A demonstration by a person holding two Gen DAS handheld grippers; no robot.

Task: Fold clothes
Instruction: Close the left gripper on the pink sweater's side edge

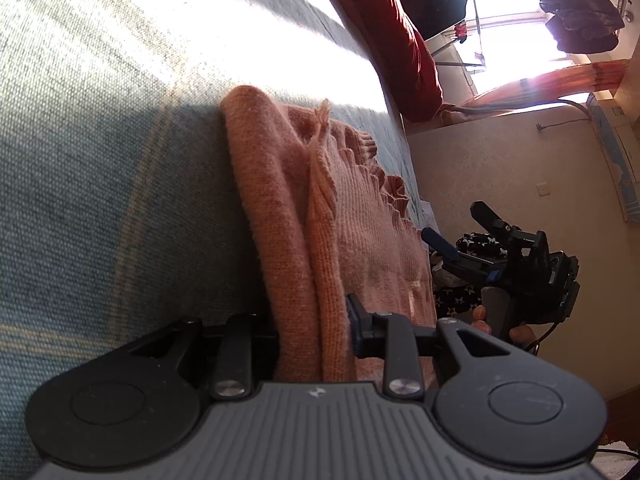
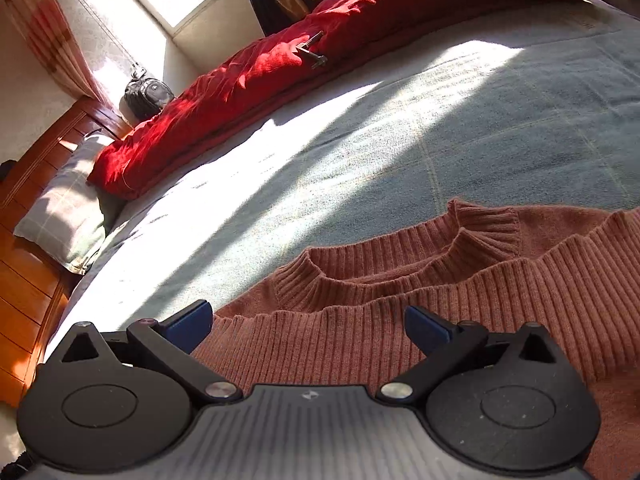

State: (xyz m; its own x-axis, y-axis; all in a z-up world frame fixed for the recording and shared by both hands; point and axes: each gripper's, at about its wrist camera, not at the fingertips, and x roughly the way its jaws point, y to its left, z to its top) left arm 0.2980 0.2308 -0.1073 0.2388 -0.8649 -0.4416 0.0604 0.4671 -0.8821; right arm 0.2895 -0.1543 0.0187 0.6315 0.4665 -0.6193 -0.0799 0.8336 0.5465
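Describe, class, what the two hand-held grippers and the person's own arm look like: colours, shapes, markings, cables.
Each gripper, left gripper and right gripper, has a grey ribbed body with a small white logo, two black round discs, black link arms with silver bolts, and blue-padded fingers. In the left view a thin black cable trails from the right gripper, and the sleeve is dark with white stars.

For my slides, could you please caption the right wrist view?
Open right claw hovers over a pink sweater on the bed.
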